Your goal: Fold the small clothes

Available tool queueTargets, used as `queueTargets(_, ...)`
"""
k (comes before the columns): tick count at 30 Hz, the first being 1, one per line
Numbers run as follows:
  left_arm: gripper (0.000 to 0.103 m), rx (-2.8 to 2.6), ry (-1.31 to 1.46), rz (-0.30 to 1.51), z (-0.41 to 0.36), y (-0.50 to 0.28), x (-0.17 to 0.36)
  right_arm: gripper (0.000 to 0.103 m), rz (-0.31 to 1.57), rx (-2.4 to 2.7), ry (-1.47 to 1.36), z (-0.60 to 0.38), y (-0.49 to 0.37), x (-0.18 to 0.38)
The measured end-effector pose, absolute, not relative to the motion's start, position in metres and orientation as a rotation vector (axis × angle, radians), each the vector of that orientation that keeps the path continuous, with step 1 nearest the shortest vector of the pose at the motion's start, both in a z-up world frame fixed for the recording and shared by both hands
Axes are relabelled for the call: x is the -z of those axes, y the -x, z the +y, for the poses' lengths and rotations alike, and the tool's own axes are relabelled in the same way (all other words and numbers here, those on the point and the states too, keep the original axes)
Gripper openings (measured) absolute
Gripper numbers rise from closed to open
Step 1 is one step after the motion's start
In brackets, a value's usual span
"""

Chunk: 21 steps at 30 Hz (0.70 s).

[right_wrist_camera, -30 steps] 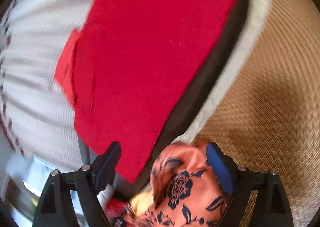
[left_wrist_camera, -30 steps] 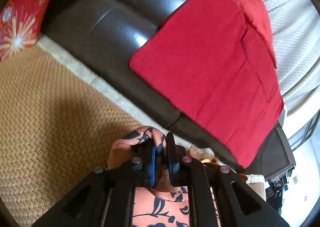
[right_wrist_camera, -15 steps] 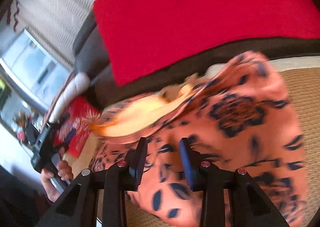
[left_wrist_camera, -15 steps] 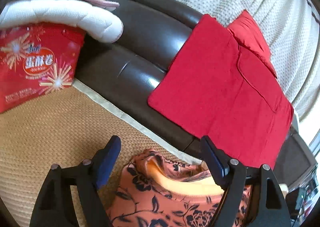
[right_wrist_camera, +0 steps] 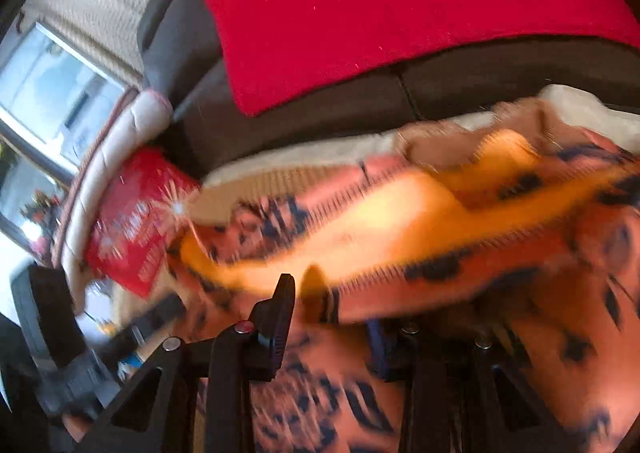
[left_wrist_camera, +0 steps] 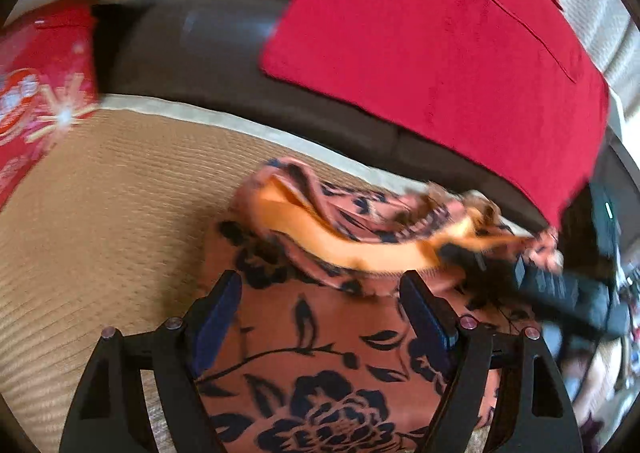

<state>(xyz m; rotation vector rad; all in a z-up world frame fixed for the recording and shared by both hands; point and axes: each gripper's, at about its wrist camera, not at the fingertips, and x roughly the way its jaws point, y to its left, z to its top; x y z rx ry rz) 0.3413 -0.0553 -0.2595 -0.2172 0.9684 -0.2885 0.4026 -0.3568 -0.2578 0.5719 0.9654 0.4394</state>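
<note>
The orange floral garment point(left_wrist_camera: 320, 341) is lying on the woven mat point(left_wrist_camera: 104, 221), just in front of the dark sofa point(left_wrist_camera: 208, 33). The left gripper point(left_wrist_camera: 320, 317) is hovering over the garment, jaws standing wide, pads clear of the cloth. The right gripper point(right_wrist_camera: 332, 317) is standing with jaws narrowed, a fold of the garment's yellow-lined edge lying between them; blur is hiding whether the pads are pressing. A red cloth point(left_wrist_camera: 440, 45) is draping over the sofa. A red package point(left_wrist_camera: 36, 101) is leaning at the sofa's far end.
</note>
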Motion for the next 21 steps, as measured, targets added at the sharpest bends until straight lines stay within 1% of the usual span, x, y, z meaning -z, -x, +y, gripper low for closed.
queueTargets(3,0.082,0.340,0.197,0.969,-0.062,-0.342,0.261,0.036,0.869,-0.455,-0.655,-0.361,-0.421,0.252)
queueTargets(4,0.082,0.366,0.194,0.969,-0.065,-0.346,0.260,0.039,0.819,-0.464,-0.701,-0.365,-0.426,0.251)
queueTargets(7,0.082,0.430,0.216,0.959,-0.077,-0.354,0.258,0.039,0.690,-0.458,-0.785,-0.381,-0.430,0.245)
queueTargets(11,0.082,0.370,0.168,0.948,-0.088,-0.371,0.265,0.039,0.617,-0.404,-0.846,-0.406,-0.428,0.243)
queueTargets(14,0.082,0.242,0.147,0.958,-0.082,-0.394,0.282,0.039,0.619,-0.391,-0.863,-0.422,-0.422,0.239)
queueTargets(17,0.082,0.156,0.187,1.015,-0.079,-0.412,0.297,0.039,0.657,-0.298,-0.781,-0.438,-0.408,0.230)
queueTargets(21,0.082,0.139,0.225,0.982,-0.079,-0.410,0.285,0.039,0.721,-0.100,-0.763,-0.484,-0.381,0.232)
